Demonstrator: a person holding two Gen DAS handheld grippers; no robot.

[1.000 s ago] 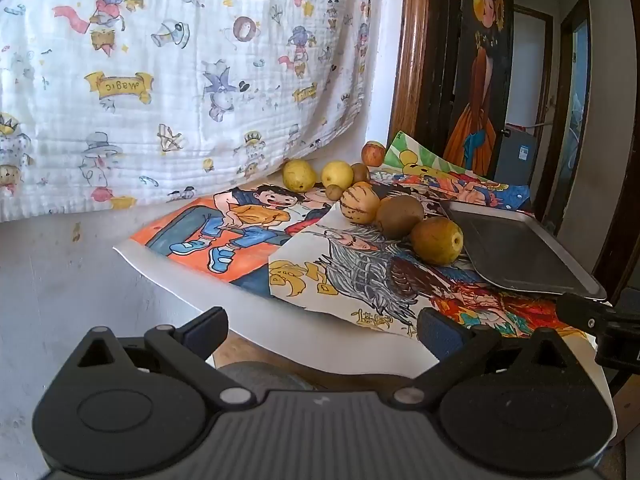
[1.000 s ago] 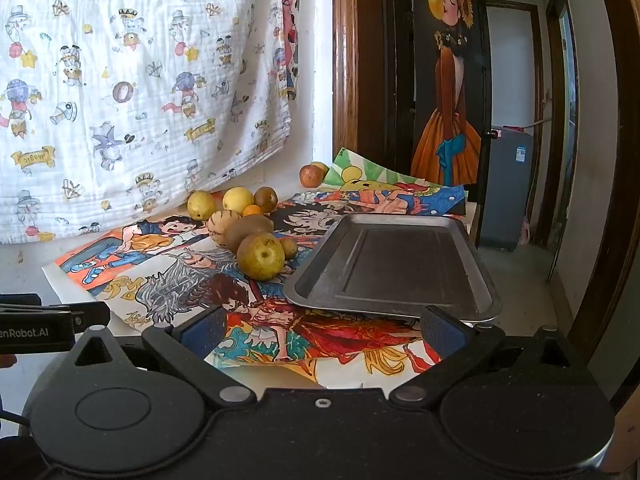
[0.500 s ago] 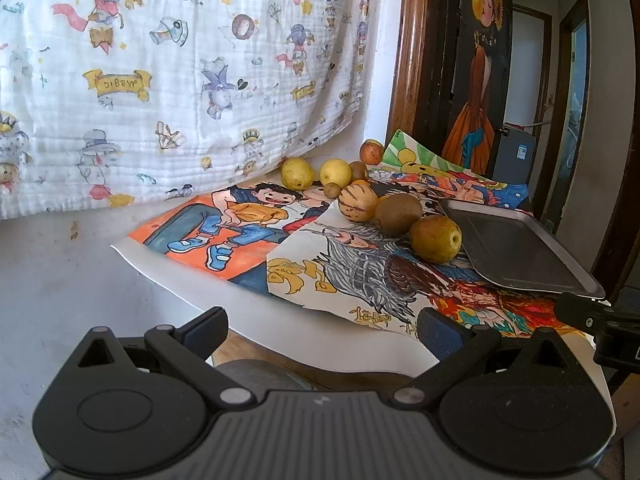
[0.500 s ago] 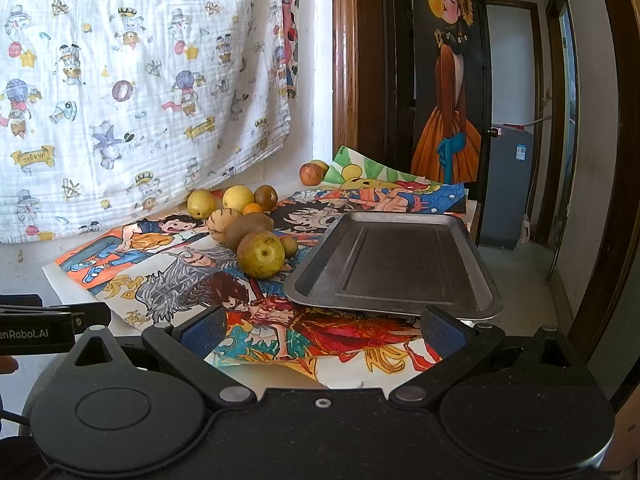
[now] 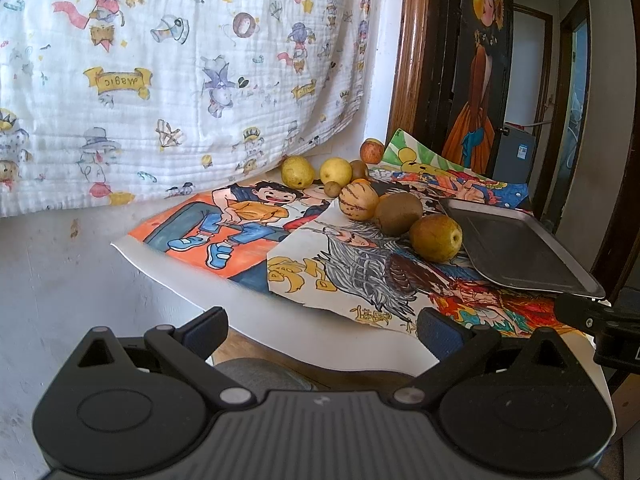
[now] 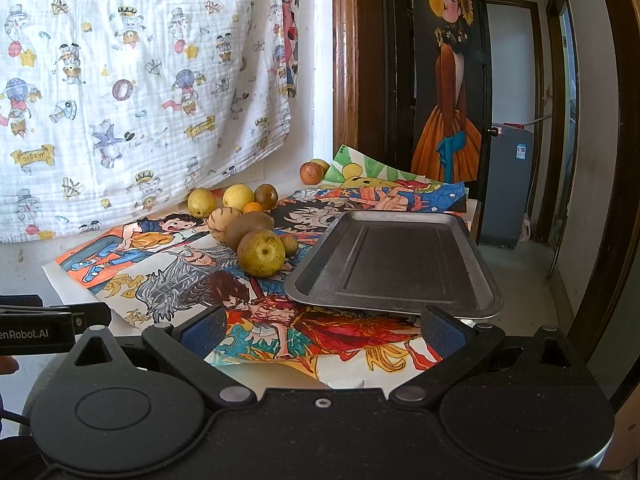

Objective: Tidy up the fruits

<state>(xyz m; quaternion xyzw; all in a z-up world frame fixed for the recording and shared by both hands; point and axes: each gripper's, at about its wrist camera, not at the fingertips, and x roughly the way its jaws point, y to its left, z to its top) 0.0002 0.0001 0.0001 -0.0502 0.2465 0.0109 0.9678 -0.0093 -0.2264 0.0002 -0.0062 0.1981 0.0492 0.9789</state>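
Several fruits lie on cartoon posters covering the table: a yellow-green pear [image 5: 436, 238] [image 6: 261, 253] nearest, a brown kiwi [image 5: 398, 213] [image 6: 249, 227] behind it, a striped melon [image 5: 358, 201] [image 6: 222, 223], two yellow pears [image 5: 297, 172] [image 6: 201, 203] by the wall, and a red apple [image 5: 371, 151] [image 6: 312, 172] at the back. An empty dark metal tray [image 5: 516, 248] [image 6: 394, 264] sits right of the fruits. My left gripper [image 5: 322, 330] hangs open before the table's front edge. My right gripper [image 6: 322, 330] is open too, low over the front edge, just short of the tray.
A white cartoon-print cloth [image 5: 180, 72] [image 6: 140, 80] hangs on the wall behind the table. A wooden door frame [image 6: 344, 60] and a dark painted door [image 6: 448, 80] stand at the back right. The other gripper's tip [image 5: 588, 320] [image 6: 52, 320] shows at each view's side.
Both views shift only slightly; the left gripper drifts a little, so the fruits sit marginally lower and nearer. Both grippers remain open and nothing on the table has moved.
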